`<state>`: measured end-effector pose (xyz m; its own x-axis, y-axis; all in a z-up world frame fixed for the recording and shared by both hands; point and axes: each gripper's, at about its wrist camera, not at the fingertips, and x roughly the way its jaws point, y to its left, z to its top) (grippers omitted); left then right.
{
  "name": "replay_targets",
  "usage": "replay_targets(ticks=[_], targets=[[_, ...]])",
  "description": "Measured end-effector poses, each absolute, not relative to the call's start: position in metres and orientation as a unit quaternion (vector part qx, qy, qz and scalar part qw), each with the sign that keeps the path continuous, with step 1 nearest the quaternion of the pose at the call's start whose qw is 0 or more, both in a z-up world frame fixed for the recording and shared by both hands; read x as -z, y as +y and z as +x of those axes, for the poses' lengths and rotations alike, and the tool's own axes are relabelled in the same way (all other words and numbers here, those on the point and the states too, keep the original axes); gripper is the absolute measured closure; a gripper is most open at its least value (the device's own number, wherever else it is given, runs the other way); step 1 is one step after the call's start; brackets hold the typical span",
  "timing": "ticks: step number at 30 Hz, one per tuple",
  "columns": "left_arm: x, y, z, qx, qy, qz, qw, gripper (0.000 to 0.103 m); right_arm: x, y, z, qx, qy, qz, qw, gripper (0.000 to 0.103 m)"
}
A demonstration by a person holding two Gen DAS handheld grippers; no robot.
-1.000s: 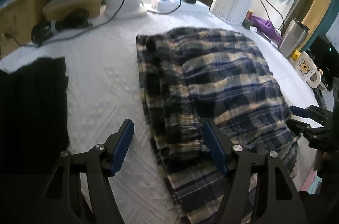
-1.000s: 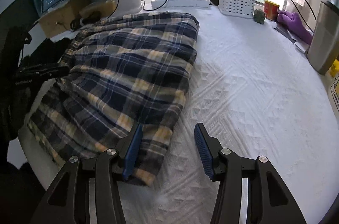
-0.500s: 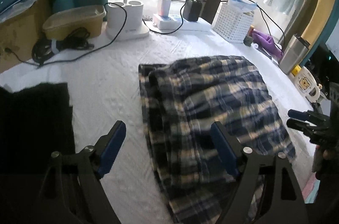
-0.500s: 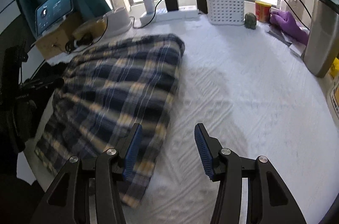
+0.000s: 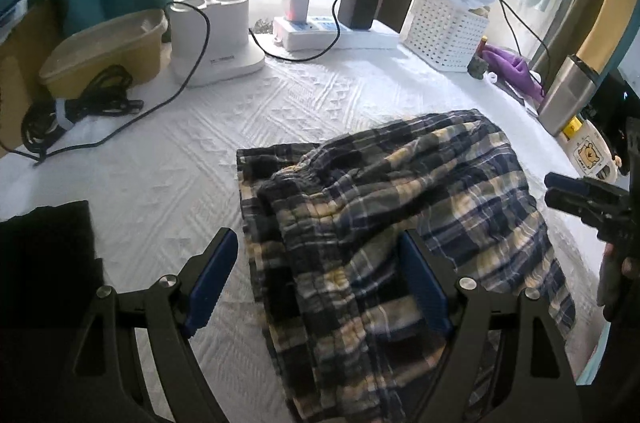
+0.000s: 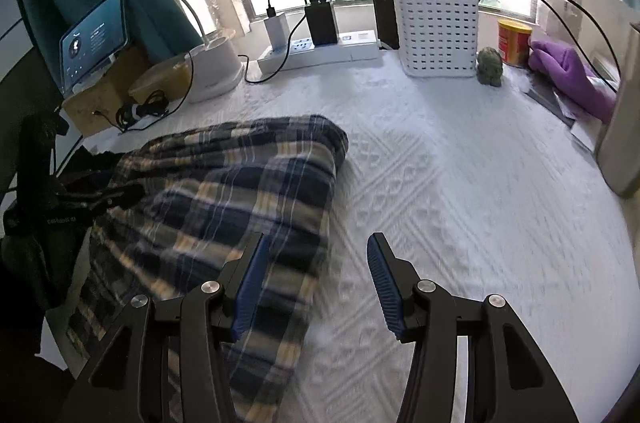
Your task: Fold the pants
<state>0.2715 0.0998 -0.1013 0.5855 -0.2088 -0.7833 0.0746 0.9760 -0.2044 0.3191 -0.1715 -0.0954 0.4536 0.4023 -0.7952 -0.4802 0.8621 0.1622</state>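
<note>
My left gripper [image 5: 318, 283] is spread wide, holding nothing; its fingers straddle the left part of the pants [image 5: 384, 223] from above. I cannot tell whether the right finger's pad touches the cloth. My right gripper [image 6: 316, 287] is likewise spread and empty; its left finger sits over the right edge of the pants [image 6: 224, 207], its right finger over the bare white cover [image 6: 460, 183] of the desk.

The pants, plaid in navy and cream, lie in a bunched, folded heap on the near half of the desk, their near end reaching the near edge. The top layer is rumpled.

A black cloth [image 5: 44, 263] lies at the near left edge, apart from the pants.

Along the far edge: a tan bowl [image 5: 108, 51] with a coiled black cable [image 5: 80, 107] in front of it, a white lamp base [image 5: 216, 39], a power strip [image 5: 332, 37] with chargers plugged in, and a white basket [image 6: 436, 31]. A purple glove [image 6: 572, 75] and a steel flask [image 5: 568, 95] stand at the right edge.
</note>
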Motion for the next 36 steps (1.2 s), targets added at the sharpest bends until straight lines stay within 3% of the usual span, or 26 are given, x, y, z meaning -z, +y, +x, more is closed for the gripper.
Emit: replay_targets(ticks=[8,10,12,26,36], targets=[[0.112,0.095,0.284,0.093,0.468,-0.074,0.875,0.021,0.102,-0.16,0.342,-0.265,0.455,-0.038,0.849,0.048],[0.113,0.093,0.286,0.1,0.467,-0.059,0.877,0.021,0.104,-0.157,0.346,-0.267,0.455,-0.037,0.849,0.035],[0.113,0.091,0.288,0.107,0.467,-0.048,0.876,0.021,0.106,-0.156,0.35,-0.268,0.454,-0.034,0.849,0.031],[0.113,0.089,0.294,0.121,0.472,-0.036,0.873,0.02,0.11,-0.167,0.364,-0.255,0.46,-0.018,0.85,0.029],[0.117,0.08,0.298,0.135,0.463,-0.017,0.876,0.01,0.125,-0.152,0.37,-0.286,0.476,0.004,0.832,0.028]])
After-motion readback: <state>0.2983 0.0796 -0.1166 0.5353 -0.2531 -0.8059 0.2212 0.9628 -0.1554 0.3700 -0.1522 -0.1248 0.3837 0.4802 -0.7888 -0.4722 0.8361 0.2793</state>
